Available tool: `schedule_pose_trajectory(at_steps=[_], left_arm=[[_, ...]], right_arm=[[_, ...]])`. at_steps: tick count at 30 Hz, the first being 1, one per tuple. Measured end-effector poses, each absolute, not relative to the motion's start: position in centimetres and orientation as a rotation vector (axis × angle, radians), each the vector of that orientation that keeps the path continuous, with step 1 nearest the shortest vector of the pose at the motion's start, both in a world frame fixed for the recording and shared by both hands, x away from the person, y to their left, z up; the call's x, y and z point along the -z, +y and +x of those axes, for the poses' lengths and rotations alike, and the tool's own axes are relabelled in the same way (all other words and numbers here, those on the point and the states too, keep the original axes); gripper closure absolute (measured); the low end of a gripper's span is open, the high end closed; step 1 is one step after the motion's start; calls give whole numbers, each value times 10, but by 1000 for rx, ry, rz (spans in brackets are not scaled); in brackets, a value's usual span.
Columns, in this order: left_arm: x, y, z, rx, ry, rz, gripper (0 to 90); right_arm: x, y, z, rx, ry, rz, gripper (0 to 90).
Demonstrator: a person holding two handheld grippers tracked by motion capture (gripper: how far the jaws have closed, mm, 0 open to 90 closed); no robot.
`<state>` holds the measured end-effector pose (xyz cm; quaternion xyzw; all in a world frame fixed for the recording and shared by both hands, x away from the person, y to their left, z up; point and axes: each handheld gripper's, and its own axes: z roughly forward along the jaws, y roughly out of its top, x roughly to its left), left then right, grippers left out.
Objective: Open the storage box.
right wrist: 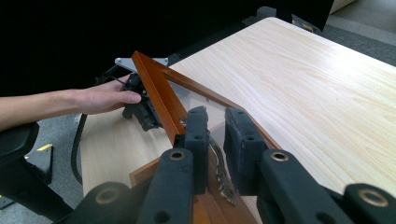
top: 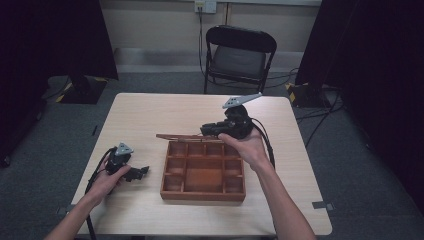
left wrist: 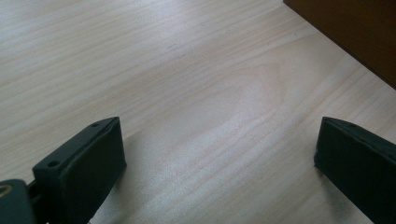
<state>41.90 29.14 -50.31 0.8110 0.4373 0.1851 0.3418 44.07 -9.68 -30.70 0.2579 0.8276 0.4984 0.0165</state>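
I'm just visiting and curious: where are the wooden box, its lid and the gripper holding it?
wooden box [top: 203, 195]: high view, near front wall.
lid [right wrist: 156, 88]: right gripper view, its wooden frame.
right gripper [right wrist: 216, 133]: right gripper view, between the fingertips, closed at the lid's metal clasp.

Lab or recording studio: black curtains [top: 60, 35] at both sides, lone wooden table [top: 150, 110], folding chair [top: 240, 52], taped cables [top: 310, 95] on grey carpet, wall socket [top: 205, 6].

brown compartment box [top: 203, 178], glazed lid [top: 176, 136] raised
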Motion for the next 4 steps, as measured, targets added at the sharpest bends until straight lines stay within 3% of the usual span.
schedule_pose_trajectory(at_steps=[4], left_arm=[[503,291,419,-481,1137,2108,11]], right_arm=[[307,-97,440,-1548,2575,798,800]])
